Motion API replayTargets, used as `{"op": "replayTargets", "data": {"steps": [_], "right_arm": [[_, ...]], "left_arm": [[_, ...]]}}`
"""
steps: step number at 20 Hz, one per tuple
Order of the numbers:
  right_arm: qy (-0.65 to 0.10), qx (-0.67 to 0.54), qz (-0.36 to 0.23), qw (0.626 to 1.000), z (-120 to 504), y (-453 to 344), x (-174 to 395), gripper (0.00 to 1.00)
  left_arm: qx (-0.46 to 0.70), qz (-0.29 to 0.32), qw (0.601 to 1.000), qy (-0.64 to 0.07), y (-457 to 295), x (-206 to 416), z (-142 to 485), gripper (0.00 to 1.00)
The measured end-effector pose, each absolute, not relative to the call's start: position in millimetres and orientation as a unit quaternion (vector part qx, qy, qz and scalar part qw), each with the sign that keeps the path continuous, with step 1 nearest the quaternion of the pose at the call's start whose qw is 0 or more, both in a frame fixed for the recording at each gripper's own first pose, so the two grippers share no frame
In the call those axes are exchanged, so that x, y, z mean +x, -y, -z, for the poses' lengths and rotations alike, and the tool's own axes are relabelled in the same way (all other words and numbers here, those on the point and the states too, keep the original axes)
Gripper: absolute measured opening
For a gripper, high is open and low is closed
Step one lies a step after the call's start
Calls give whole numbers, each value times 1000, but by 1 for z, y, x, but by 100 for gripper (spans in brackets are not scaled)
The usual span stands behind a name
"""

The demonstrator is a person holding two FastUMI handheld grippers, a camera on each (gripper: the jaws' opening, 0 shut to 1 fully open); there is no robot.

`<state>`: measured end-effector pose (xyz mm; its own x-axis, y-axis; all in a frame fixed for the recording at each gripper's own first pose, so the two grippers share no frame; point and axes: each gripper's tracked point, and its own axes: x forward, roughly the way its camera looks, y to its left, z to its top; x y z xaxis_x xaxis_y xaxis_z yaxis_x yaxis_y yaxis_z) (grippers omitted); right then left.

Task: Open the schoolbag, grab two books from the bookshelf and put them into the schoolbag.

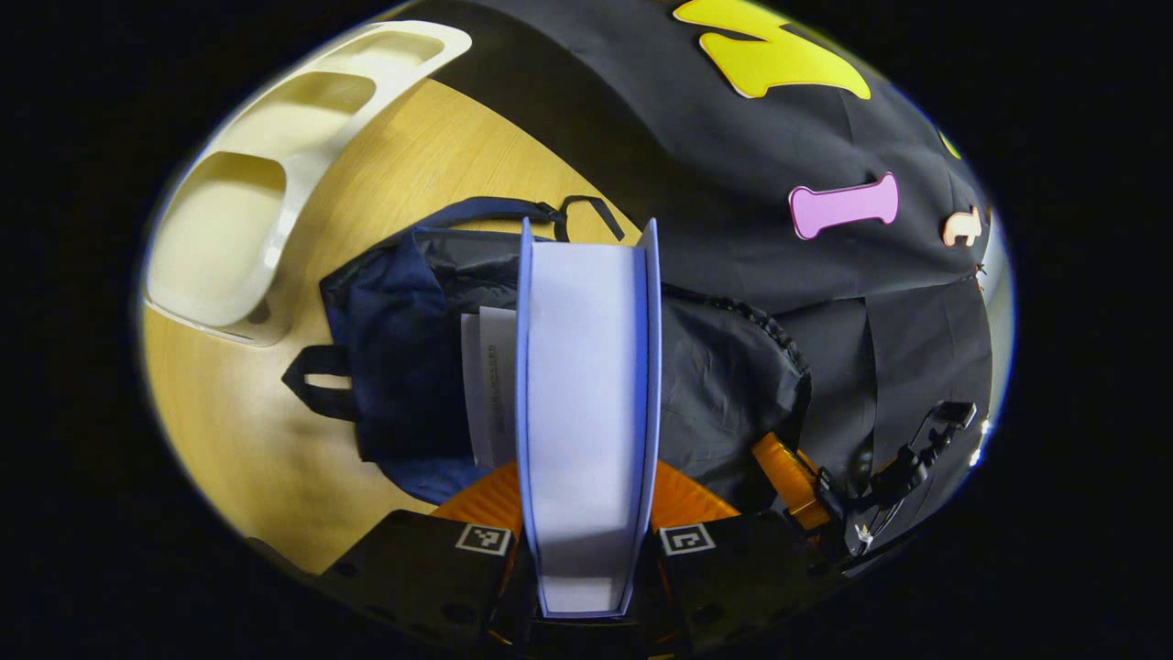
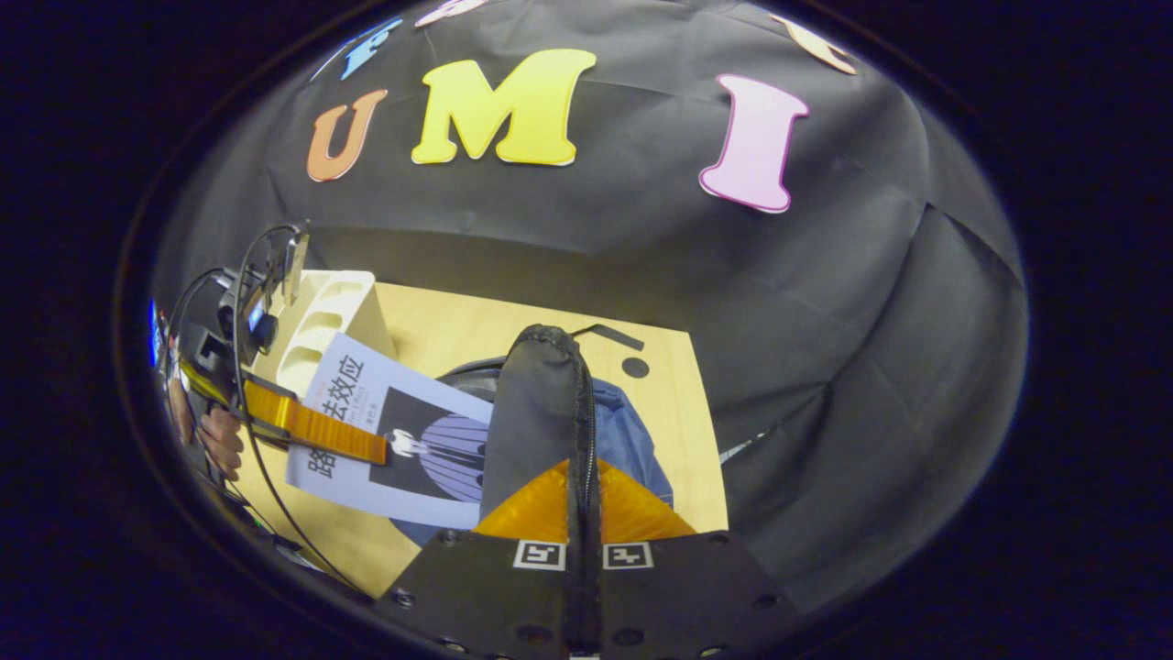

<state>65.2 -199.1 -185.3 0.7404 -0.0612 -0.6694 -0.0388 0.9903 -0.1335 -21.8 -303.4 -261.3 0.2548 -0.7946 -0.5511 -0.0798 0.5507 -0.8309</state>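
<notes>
Over the schoolbag (image 1: 403,367) on the desk (image 1: 412,174), my left gripper (image 1: 586,550) has its fingers clamped on a book (image 1: 586,385), held edge-up above the opening. My right gripper (image 2: 584,550) pinches the bag's black flap (image 2: 536,412), lifting it. One pale book (image 1: 490,385) seems already inside; I judge this second one remains to drop. The bookshelf (image 1: 275,183) lies beyond.

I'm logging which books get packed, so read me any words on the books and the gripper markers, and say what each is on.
"法效应": on the cover of the held book; "路" stands lower in the same title, and the part between is covered.
Smaller print beside that title: too small to read.
Print on the second book in the schoolbag: too blurred to read.
Square markers: coded patterns, no words.
</notes>
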Motion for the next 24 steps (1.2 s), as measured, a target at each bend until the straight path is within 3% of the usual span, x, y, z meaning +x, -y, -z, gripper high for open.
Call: {"op": "replayTargets", "data": {"steps": [11,24], "right_arm": [[-363,-92,5,927,175,202,79,0],[-365,-94,5,926,178,205,89,0]], "left_arm": [[-481,293,624,-542,363,-6,292,45],[-519,310,592,-533,401,9,333,46]]}}
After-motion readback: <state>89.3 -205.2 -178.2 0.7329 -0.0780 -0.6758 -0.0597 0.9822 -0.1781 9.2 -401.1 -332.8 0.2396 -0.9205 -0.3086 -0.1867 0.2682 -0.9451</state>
